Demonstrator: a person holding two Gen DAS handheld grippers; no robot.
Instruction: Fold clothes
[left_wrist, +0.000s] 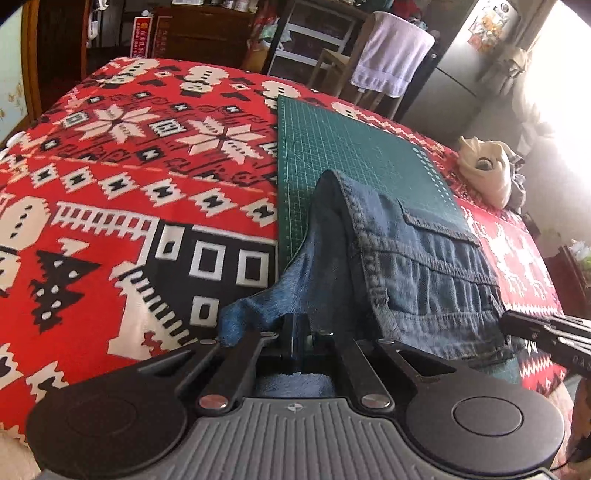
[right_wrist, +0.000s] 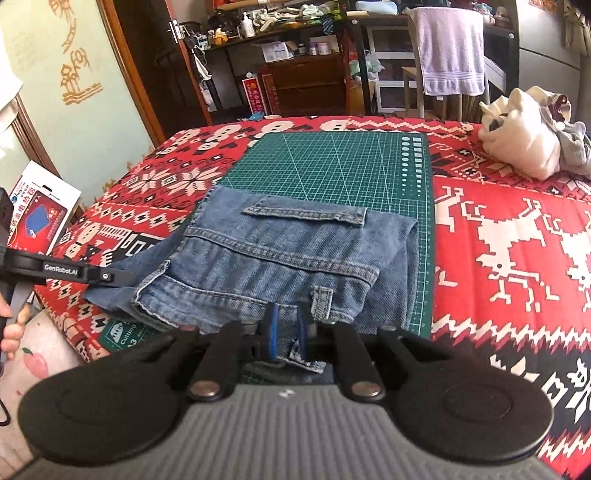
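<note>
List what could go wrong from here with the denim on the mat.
1. The left claw is shut on only a thin edge of the folded blue denim garment; a pull may slip it free.
2. The right claw pinches a small waistband tab, so the lifted layer could sag unevenly and skew the fold.
3. The denim's left corner hangs off the green gridded cutting mat onto the red patterned cloth, where it may drag and bunch.

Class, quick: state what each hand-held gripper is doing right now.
Left hand-held gripper: shut on the denim garment.
Right hand-held gripper: shut on the denim garment's near edge.
</note>
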